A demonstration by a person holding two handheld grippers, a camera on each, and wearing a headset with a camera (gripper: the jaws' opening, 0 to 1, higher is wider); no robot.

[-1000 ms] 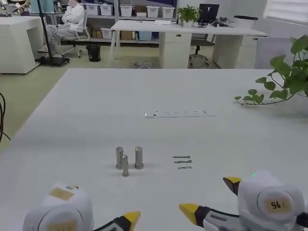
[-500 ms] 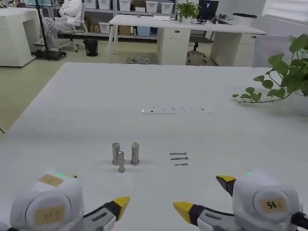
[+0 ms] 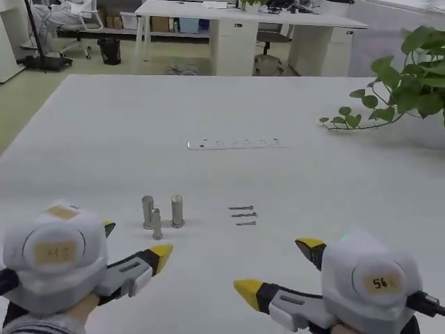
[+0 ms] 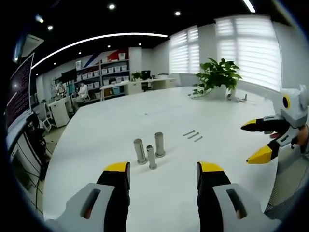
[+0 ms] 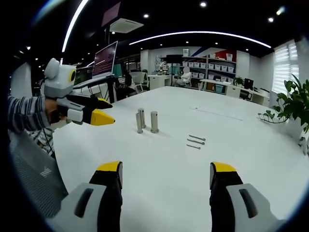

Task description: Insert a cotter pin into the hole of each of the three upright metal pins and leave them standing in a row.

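**Tech A:** Loc. of workpieces?

**Tech B:** Three metal pins [image 3: 157, 223] stand upright on the tabletop [image 3: 313, 181] in a tight cluster, not a row. Two are side by side on the far side. The third is nearer the tongs, just beside the far-left one. The cluster is fwd of the left tongs [image 3: 134, 239], just past its tips. It is fwd and well to the left of the right tongs [image 3: 274, 266].

**Tech A:** Cotter pins?

**Tech B:** Three cotter pins [image 3: 244, 215] lie flat on the tabletop, parallel, one behind another w/ small gaps. Pos.: right of the metal pins and apart from them. They are fwd of the right tongs. In the right gripper view they sit almost dead ahead, between the jaw lines. In the left gripper view they are fwd-right, beyond the metal pins.

**Tech A:** Tongs status?

**Tech B:** Left tongs: released, jaws spread wide, nothing between them. Right tongs: same, released, jaws apart, no load. Both are held over the near part of the tabletop, tips angled inward & fwd. A sleeve [image 5: 24, 113] shows behind the left tongs in the right gripper view.

**Tech A:** Surroundings?

**Tech B:** A white power strip [image 3: 236, 143] lies flat well beyond both pin groups. A plant [image 3: 396, 90] sits far fwd-right of the right tongs, w/ a stem trailing over the tabletop.
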